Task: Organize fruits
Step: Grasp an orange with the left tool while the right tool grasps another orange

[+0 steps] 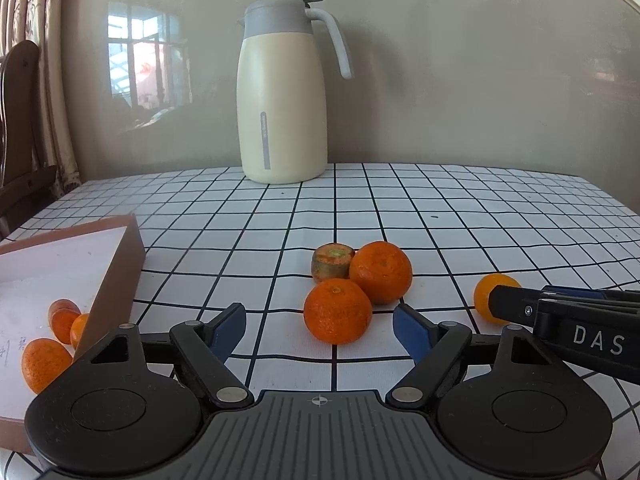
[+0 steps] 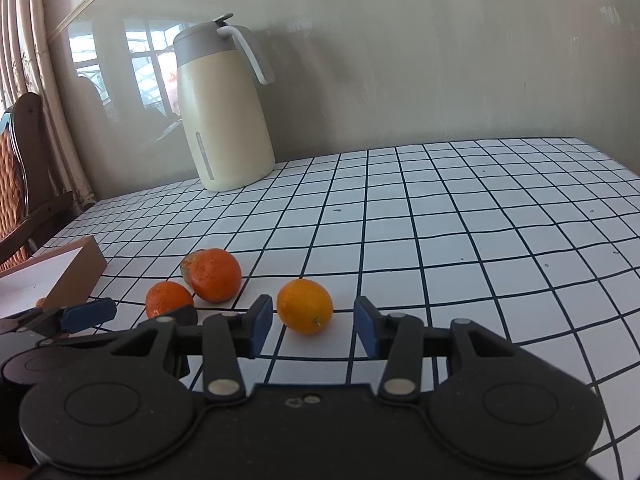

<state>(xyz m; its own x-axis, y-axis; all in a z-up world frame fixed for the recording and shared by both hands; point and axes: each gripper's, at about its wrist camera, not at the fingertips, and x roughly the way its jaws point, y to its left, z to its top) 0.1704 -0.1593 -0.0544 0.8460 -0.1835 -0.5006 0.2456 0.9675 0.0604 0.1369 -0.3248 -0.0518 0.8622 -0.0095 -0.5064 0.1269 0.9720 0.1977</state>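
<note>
1. While both grippers hover low over the checked worktop [image 1: 440, 216], the left gripper [image 1: 320, 330] stands released, its blue pads wide apart with nothing pressed between them.
2. Just beyond its fingertips lies the near mandarin [image 1: 338, 311], touching the larger mandarin [image 1: 381, 272] behind it.
3. Against that larger fruit rests a greenish-brown cut stub [image 1: 331, 263], its flat cut face turned up.
4. At the left sits a brown cardboard box [image 1: 120, 268] with a white floor, and several small mandarins [image 1: 46, 364] lie inside it near the front wall.
5. Further right, the right gripper [image 2: 313, 325] is also released; its pads stand apart on either side of a paler orange [image 2: 305, 306] without touching it.
6. That orange rests on the worktop, apart from the cluster of three.
7. Against the back wall stands a cream thermos jug [image 1: 282, 92] with a grey lid and white handle.
8. Beyond the worktop's left edge a wooden chair [image 1: 18, 128] shows beside curtains [image 1: 44, 60].
</note>
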